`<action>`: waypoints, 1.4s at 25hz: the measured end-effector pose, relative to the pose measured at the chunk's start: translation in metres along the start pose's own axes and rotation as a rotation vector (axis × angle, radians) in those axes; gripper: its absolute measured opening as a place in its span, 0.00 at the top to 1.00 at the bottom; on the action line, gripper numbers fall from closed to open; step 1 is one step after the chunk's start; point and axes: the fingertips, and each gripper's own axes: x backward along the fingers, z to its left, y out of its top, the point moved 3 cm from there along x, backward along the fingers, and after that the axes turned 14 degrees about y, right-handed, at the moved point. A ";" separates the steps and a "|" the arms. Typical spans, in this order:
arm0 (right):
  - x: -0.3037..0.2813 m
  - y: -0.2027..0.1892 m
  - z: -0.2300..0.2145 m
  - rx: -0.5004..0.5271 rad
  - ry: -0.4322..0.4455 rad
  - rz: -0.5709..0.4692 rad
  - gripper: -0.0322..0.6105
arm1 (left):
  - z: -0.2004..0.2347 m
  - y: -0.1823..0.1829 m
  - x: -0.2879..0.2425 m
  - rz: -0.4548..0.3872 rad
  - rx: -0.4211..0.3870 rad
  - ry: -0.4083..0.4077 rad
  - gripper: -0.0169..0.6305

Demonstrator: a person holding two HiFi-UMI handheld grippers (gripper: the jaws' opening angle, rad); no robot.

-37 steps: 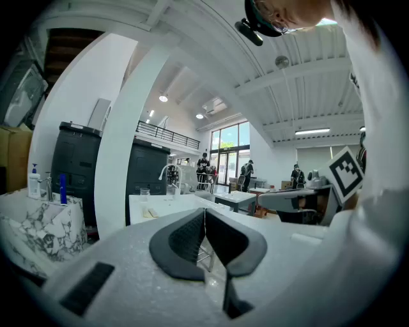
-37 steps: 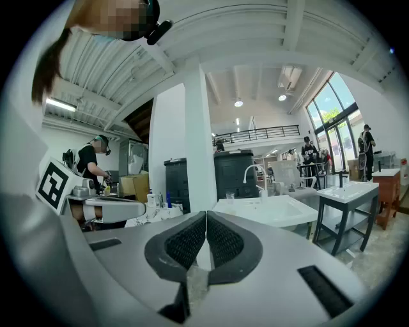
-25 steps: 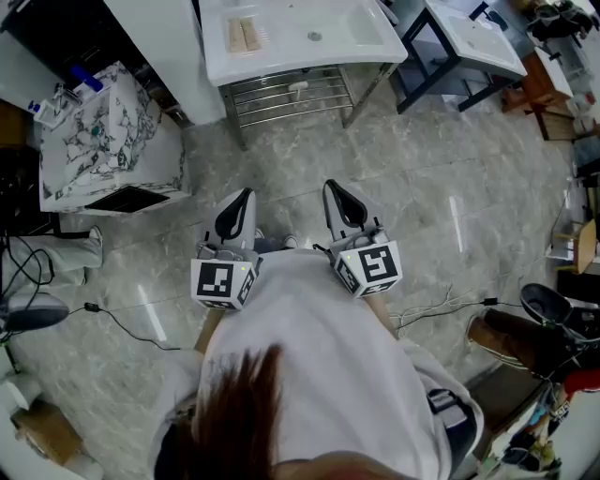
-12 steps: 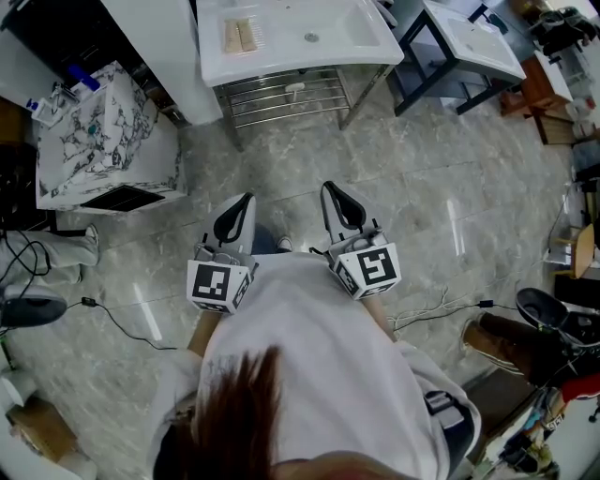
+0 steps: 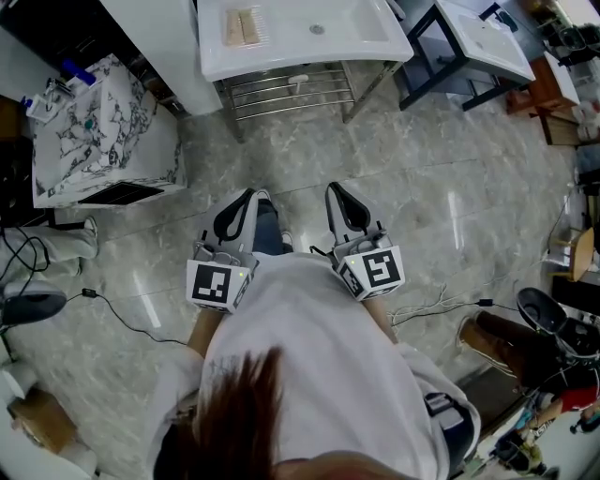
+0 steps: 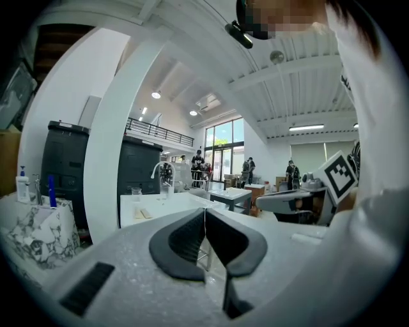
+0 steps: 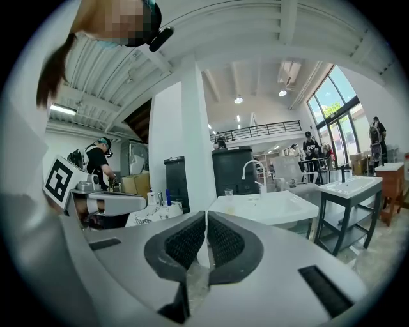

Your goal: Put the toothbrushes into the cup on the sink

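Since the earlier frame the person's leg (image 5: 268, 228) has swung forward under the left gripper (image 5: 246, 197), and the white sink (image 5: 375, 42) has shifted a little to the right in the head view. Both grippers are held side by side as before.

The left gripper's jaws are pressed together with nothing between them, as the left gripper view shows (image 6: 205, 211). The right gripper (image 5: 335, 189) is likewise closed and empty, its ribbed pads (image 7: 188, 241) meeting at the tips.

The 2 tan toothbrushes (image 5: 242, 29) lie side by side on the sink's left ledge, beside the basin. Both grippers point toward the sink but remain well apart from it, with bare marble floor (image 5: 422, 187) between.

The clear cup (image 6: 135, 193) stands at the sink's back left, behind the toothbrushes and just left of the faucet (image 6: 160, 171). A marble-patterned cabinet (image 5: 103, 131) sits left of the sink, and a second sink (image 5: 487, 37) sits to its right.
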 end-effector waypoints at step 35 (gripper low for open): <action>-0.162 0.022 -0.125 -0.076 -0.144 0.078 0.92 | 0.130 0.019 -0.172 0.074 0.149 0.046 0.95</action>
